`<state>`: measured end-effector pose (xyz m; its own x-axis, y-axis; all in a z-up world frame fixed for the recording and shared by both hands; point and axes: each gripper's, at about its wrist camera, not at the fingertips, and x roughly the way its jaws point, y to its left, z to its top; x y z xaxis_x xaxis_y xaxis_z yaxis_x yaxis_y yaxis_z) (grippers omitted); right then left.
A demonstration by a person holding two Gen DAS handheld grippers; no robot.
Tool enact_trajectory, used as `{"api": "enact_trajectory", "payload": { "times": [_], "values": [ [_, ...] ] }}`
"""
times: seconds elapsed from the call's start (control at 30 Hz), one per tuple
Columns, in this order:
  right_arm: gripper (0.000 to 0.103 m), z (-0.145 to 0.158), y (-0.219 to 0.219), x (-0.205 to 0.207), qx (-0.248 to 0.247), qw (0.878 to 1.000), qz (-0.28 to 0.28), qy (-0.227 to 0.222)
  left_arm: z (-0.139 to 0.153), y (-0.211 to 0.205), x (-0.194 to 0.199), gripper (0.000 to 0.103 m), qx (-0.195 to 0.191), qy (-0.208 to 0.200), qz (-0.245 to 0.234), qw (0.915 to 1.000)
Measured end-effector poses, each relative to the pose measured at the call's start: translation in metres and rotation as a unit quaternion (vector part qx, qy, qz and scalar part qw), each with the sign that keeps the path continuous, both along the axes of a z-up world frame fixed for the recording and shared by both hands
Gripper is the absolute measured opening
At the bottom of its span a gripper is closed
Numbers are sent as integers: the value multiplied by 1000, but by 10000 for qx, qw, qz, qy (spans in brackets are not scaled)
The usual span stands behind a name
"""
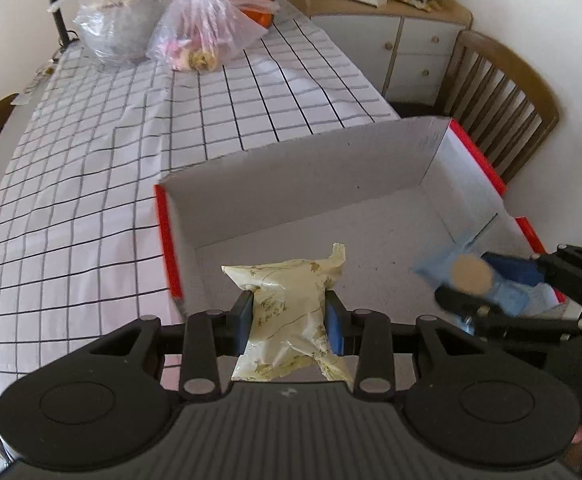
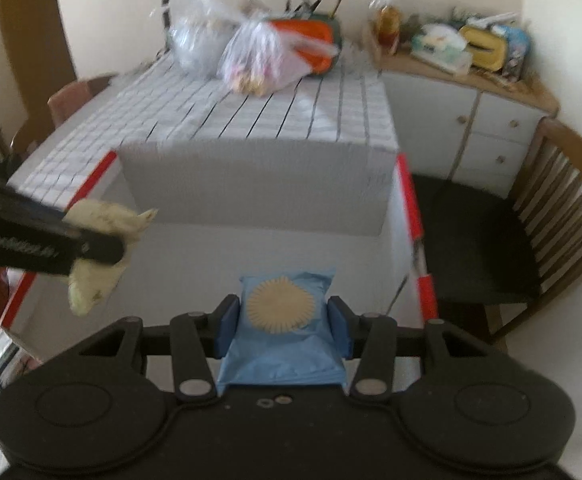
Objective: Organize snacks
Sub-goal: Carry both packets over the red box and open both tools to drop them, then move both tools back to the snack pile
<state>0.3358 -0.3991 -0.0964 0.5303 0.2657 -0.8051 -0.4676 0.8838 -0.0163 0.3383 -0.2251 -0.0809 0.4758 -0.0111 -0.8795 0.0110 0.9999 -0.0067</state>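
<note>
The left hand-held gripper point(image 1: 287, 316) grasps a cream snack packet point(image 1: 291, 320); the right hand-held gripper point(image 2: 281, 320) grasps a blue snack packet point(image 2: 283, 332). Both hang just above the open cardboard box point(image 1: 291, 200) ahead. Judged step: depositing. Next: lower, then release inside.

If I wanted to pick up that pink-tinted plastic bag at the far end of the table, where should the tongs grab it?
Probably at the gathered neck of the pink plastic bag, coming from above. The film bunches into a narrow twist there, thin enough to pinch, while the lower part bulges wide with loose snacks and would likely slip. The clear bag beside it crowds its left side, so approach from above or the right.
</note>
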Motion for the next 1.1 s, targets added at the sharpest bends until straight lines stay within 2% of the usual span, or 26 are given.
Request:
{"api": "enact_trajectory", "payload": {
  "times": [0.33, 0.5, 0.6, 0.7, 0.87, 1.03, 1.1],
  "values": [
    [47, -19, 12, 10, -264, 9982, 323, 441, -39, -16, 24, 37, 292, 707, -268, 9967],
    [48, -26, 13, 13, -297, 9974, 364, 551, -50, -21, 27, 37, 377, 863, -335, 9950],
    [47, -27, 13, 14, -269, 9972, 398, 569, -50, -21, 28, 37, 360, 858, -339, 9951],
    [48, -26, 11, 14, -223, 9971, 437, 580, -48, -21, 27, 41, 346, 812, -351, 9955],
    [54, -16, 5, 8, -86, 9977, 466, 492, -39, -19, 18, 56, 227, 606, -277, 9975],
    [56, 2, 0, 1, 133, 9983, 477, 322, -26, -15, 6, 56, 119, 373, -205, 9990],
    [62, 10, -3, -3, 230, 9983, 469, 248, -19, -13, -1, 56, 68, 253, -176, 9995]
  ]
}}
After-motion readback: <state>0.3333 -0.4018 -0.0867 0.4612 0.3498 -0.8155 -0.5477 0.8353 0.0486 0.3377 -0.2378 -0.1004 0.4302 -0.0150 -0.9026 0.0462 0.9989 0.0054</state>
